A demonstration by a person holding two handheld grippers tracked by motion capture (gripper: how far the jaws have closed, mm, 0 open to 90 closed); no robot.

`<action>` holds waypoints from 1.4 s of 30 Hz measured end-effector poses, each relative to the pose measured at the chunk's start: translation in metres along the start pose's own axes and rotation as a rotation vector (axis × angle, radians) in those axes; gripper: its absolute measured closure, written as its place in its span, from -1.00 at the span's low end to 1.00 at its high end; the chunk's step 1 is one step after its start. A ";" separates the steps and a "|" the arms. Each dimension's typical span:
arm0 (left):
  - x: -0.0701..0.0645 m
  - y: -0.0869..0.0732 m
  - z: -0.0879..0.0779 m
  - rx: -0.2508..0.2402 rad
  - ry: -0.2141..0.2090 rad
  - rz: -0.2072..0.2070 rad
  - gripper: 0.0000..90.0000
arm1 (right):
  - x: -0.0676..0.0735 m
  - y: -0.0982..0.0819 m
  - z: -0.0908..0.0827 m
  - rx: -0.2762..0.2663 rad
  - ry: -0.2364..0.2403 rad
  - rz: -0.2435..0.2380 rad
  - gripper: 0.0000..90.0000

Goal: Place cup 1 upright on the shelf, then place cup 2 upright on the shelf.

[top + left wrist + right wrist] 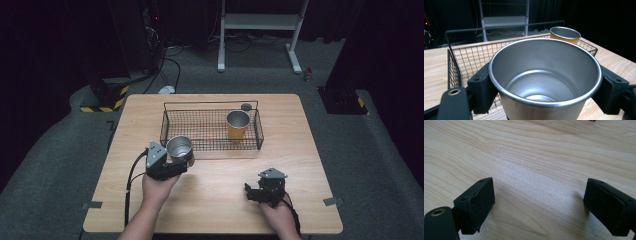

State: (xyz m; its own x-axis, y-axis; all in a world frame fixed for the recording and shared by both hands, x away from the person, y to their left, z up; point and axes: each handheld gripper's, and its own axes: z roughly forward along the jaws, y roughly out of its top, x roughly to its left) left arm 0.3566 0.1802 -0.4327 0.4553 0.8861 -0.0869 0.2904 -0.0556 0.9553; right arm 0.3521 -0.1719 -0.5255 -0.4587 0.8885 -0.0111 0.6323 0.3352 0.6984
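We see the steel cup's [544, 82] base cut off by the picture's lower edge between the left tongs [544, 100]; the small round thing [246, 106] behind the basket [172, 131] is too small to tell.

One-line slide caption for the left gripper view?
Left hand-held gripper clamps an empty steel cup before the wire basket holding an orange cup.

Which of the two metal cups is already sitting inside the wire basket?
The orange cup stands upright in the wire basket, toward its right end. The plain silver cup is outside, at the basket's front left corner, clamped in the left gripper.
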 end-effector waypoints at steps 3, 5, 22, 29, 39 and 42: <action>0.002 0.005 0.002 -0.009 0.004 -0.002 -0.58 | 0.000 0.000 0.000 0.000 0.000 0.000 -0.78; 0.003 0.007 0.005 -0.009 0.005 -0.009 -0.58 | 0.000 0.000 0.000 0.000 0.000 0.000 -0.78; 0.010 0.030 0.028 -0.026 0.029 -0.006 -0.58 | 0.000 0.000 0.000 0.000 0.000 0.000 -0.78; 0.012 0.037 0.040 -0.033 0.030 0.001 -0.58 | 0.000 0.000 -0.001 0.002 0.001 -0.003 -0.78; 0.014 0.041 0.058 -0.011 0.040 0.010 -0.58 | 0.000 0.000 0.000 0.000 0.000 -0.006 -0.78; 0.017 0.041 0.064 -0.002 0.048 0.002 -0.58 | 0.000 -0.001 -0.001 0.002 0.001 -0.003 -0.78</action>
State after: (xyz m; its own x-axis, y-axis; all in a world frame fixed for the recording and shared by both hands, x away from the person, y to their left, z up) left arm 0.4301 0.1637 -0.4128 0.4147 0.9071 -0.0712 0.2880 -0.0566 0.9560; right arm 0.3513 -0.1720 -0.5254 -0.4612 0.8872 -0.0128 0.6320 0.3386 0.6971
